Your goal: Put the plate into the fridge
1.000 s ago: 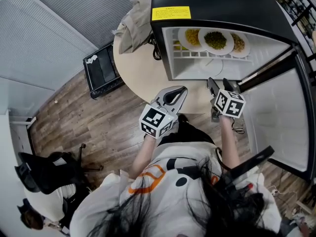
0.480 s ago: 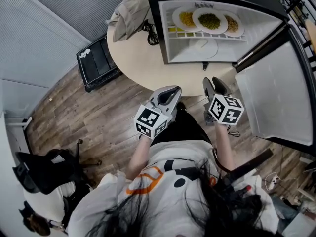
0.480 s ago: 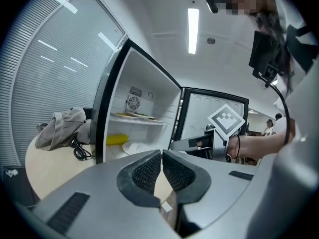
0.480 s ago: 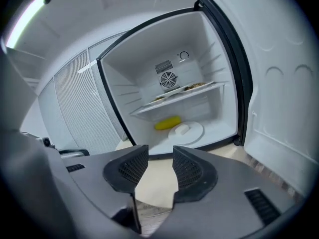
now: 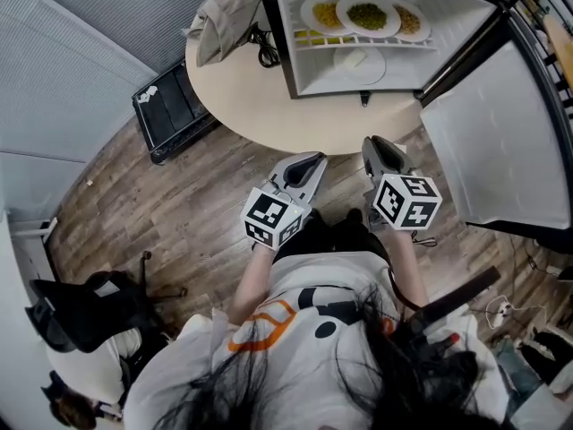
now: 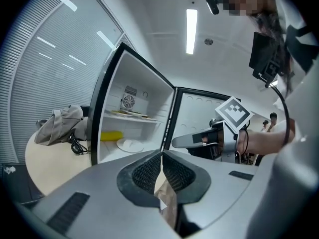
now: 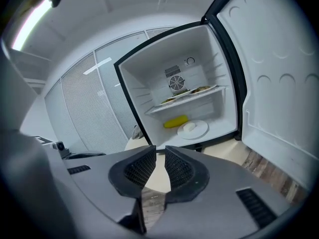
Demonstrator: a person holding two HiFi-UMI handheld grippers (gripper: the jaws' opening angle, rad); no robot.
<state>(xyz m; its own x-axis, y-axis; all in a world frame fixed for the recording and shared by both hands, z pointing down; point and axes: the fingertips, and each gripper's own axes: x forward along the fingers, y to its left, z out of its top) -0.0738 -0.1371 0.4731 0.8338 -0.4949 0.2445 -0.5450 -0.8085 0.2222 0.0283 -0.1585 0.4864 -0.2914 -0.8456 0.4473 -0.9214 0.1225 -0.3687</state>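
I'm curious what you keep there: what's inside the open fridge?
In the fridge, three plates of food stand on the shelf. Below lie a white plate with a pale lump and a yellow thing, partly covered by the shelf from above; what it is I cannot tell.

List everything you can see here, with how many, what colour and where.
fridge: one, black outside, white inside, on the table, open
fridge door: one, white inside, swung to the right
plates with food: three, white, side by side on the upper shelf
plate: one, white, on the fridge floor, a pale lump on it
yellow thing: one, yellow, fridge floor, left of that plate
table: one, beige, round
cloth: one, grey, on the table left of the fridge
cable: one, black, between cloth and fridge
box: one, black, on the wooden floor left of the table
left gripper: one, grey, shut, empty
right gripper: one, grey, jaws just been closing, slim gap left, empty
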